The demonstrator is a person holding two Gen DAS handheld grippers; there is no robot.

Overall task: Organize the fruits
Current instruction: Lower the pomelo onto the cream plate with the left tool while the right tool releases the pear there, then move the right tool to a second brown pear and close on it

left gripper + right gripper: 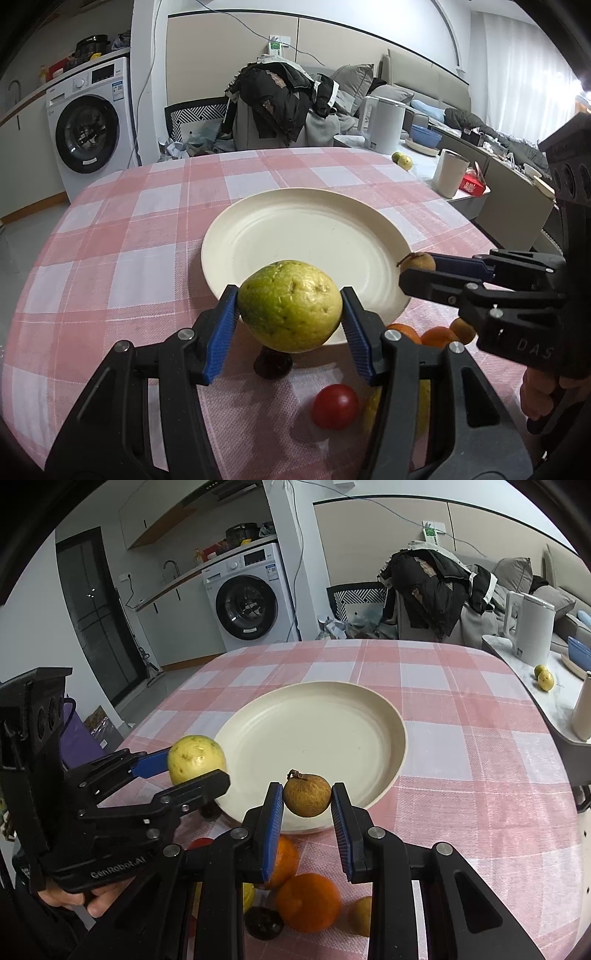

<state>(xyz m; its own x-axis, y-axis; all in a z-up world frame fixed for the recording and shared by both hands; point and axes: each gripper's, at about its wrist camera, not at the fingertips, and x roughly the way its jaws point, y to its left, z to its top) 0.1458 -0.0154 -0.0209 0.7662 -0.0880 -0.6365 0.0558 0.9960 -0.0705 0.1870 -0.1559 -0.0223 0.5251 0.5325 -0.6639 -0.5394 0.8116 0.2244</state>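
Observation:
My left gripper (290, 304) is shut on a yellow-green fruit (290, 306) and holds it above the near rim of a cream plate (306, 229). My right gripper (306, 794) is shut on a small brown fruit (307, 794) above the plate's (314, 731) near rim. The left gripper and its fruit (195, 758) also show at the left of the right wrist view. On the cloth under the grippers lie oranges (308, 902), a red tomato (335, 406), a dark round fruit (264, 923) and a yellow fruit (362, 915).
The round table has a pink checked cloth (129, 240). To the right stands a side counter with a white kettle (382, 123), a cup (450, 171) and two small green fruits (543, 677). A clothes-covered chair (273, 107) stands behind the table, a washing machine (90, 127) at the back left.

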